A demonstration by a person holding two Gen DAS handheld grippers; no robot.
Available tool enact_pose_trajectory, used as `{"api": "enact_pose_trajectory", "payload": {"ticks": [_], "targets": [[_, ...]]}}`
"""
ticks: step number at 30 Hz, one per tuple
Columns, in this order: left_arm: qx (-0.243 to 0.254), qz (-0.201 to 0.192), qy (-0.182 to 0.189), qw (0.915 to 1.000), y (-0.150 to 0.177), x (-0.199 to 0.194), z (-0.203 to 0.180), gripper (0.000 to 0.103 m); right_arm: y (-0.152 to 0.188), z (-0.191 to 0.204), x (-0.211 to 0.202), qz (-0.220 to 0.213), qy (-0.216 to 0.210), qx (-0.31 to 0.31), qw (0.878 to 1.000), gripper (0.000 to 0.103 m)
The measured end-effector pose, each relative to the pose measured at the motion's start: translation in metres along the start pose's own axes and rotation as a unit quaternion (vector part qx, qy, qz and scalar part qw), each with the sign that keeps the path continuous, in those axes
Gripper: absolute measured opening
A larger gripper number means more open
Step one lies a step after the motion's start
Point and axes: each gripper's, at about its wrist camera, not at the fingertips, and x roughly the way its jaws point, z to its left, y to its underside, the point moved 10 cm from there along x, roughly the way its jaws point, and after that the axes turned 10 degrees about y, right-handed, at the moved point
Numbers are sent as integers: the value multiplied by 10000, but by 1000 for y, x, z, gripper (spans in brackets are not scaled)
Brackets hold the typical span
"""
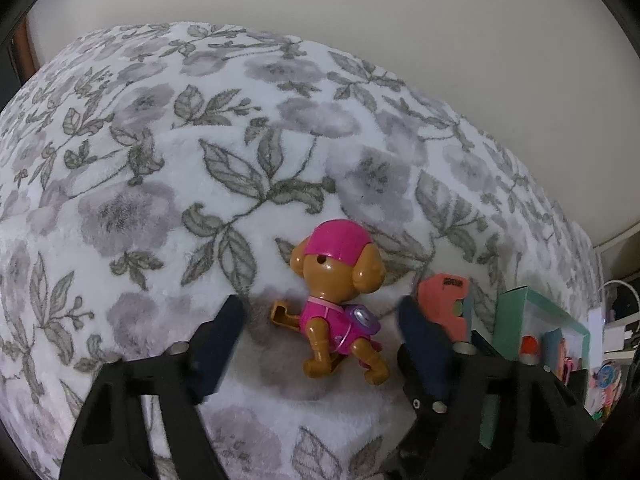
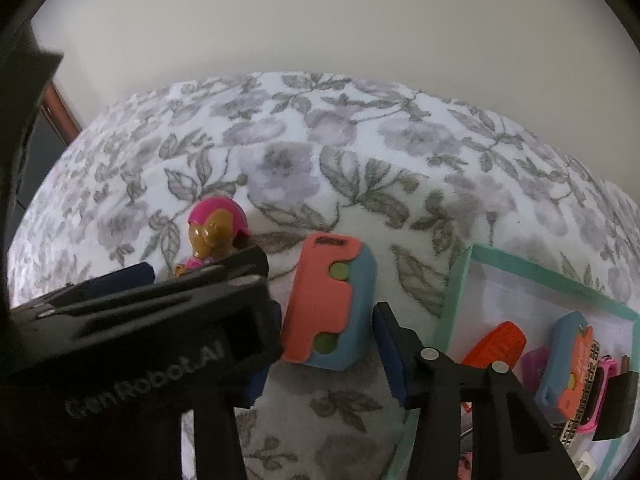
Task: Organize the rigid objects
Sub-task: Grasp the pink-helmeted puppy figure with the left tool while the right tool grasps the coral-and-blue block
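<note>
The left claw [image 1: 320, 332] stood partly open, tilted down over the flowered blanket [image 1: 160, 184], with the toy dog [image 1: 340, 304] lying between its two dark fingers [image 1: 224, 344] and neither pad touching it; the dog sat nearer the right finger, its pink-capped head to the far side and its legs toward the camera, so its long axis ran near to far, in line with the fingers. The right claw [image 2: 326, 332] likewise straddled the coral-and-blue block [image 2: 326, 300], whose long side also ran near to far, tilted a little to the right; the right finger stood just beside the block's blue flank, but whether the left pad touched it could not be told, being hidden behind the left claw's body. The teal box [image 2: 452, 292] lay to the right of the block, nearer the right hand, already holding several toys
</note>
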Motion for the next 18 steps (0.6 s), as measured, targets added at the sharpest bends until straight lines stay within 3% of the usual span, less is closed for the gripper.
{"api": "enact_pose_trajectory", "payload": {"ticks": [5, 12, 18], "targets": [[28, -23, -55, 10000, -1, 1, 1, 74, 2, 1, 3, -3, 104, -74, 9999, 50], [-54, -102, -171, 9998, -3, -1, 7, 54, 2, 1, 3, -64, 136, -93, 9998, 49], [-181, -107, -95, 9997, -3, -4, 11, 53, 4, 2, 2, -74, 115, -146, 9998, 48]]}}
